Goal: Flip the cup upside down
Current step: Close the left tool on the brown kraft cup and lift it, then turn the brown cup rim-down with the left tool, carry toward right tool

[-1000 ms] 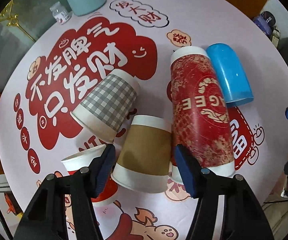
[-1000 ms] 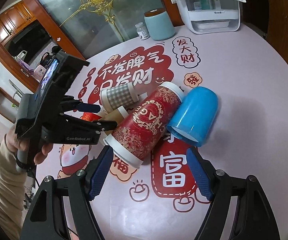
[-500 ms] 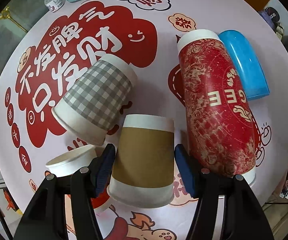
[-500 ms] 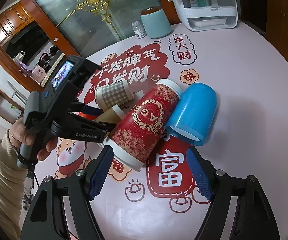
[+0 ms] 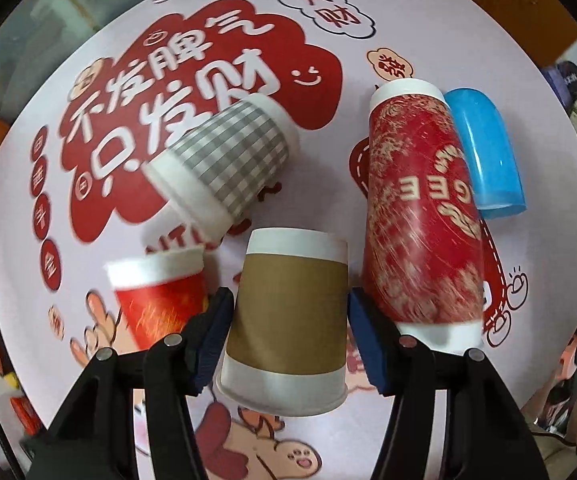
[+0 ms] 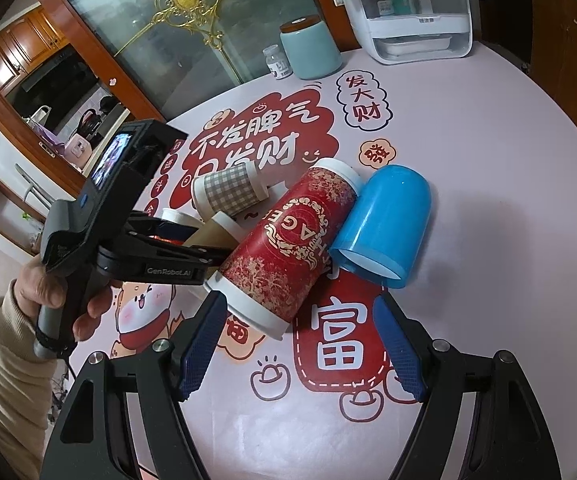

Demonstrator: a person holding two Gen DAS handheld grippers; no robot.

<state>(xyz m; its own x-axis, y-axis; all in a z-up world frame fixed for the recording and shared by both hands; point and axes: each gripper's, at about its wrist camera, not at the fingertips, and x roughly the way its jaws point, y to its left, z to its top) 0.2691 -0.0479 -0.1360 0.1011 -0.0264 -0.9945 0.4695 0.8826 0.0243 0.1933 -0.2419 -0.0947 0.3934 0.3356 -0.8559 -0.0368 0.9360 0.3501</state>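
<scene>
A brown paper cup [image 5: 288, 316] lies on its side on the pink mat, its mouth toward me. My left gripper [image 5: 288, 332] is open, with one blue pad on each side of the cup, close to its walls. It is mostly hidden in the right wrist view [image 6: 212, 232]. A tall red patterned cup [image 5: 420, 216] lies on its side just right of it, also in the right wrist view [image 6: 288, 248]. My right gripper [image 6: 300, 344] is open and empty, hovering just in front of the red cup's mouth.
A grey checked cup [image 5: 228, 160] and a blue plastic cup [image 5: 484, 148] lie on their sides. A small red cup [image 5: 160, 300] stands upright by my left finger. A teal jar [image 6: 308, 52], a small bottle [image 6: 278, 62] and a white appliance [image 6: 416, 20] stand at the far edge.
My left gripper has moved forward so its pads now flank the brown cup. The small red cup shows more fully at left. My right gripper has barely moved.
</scene>
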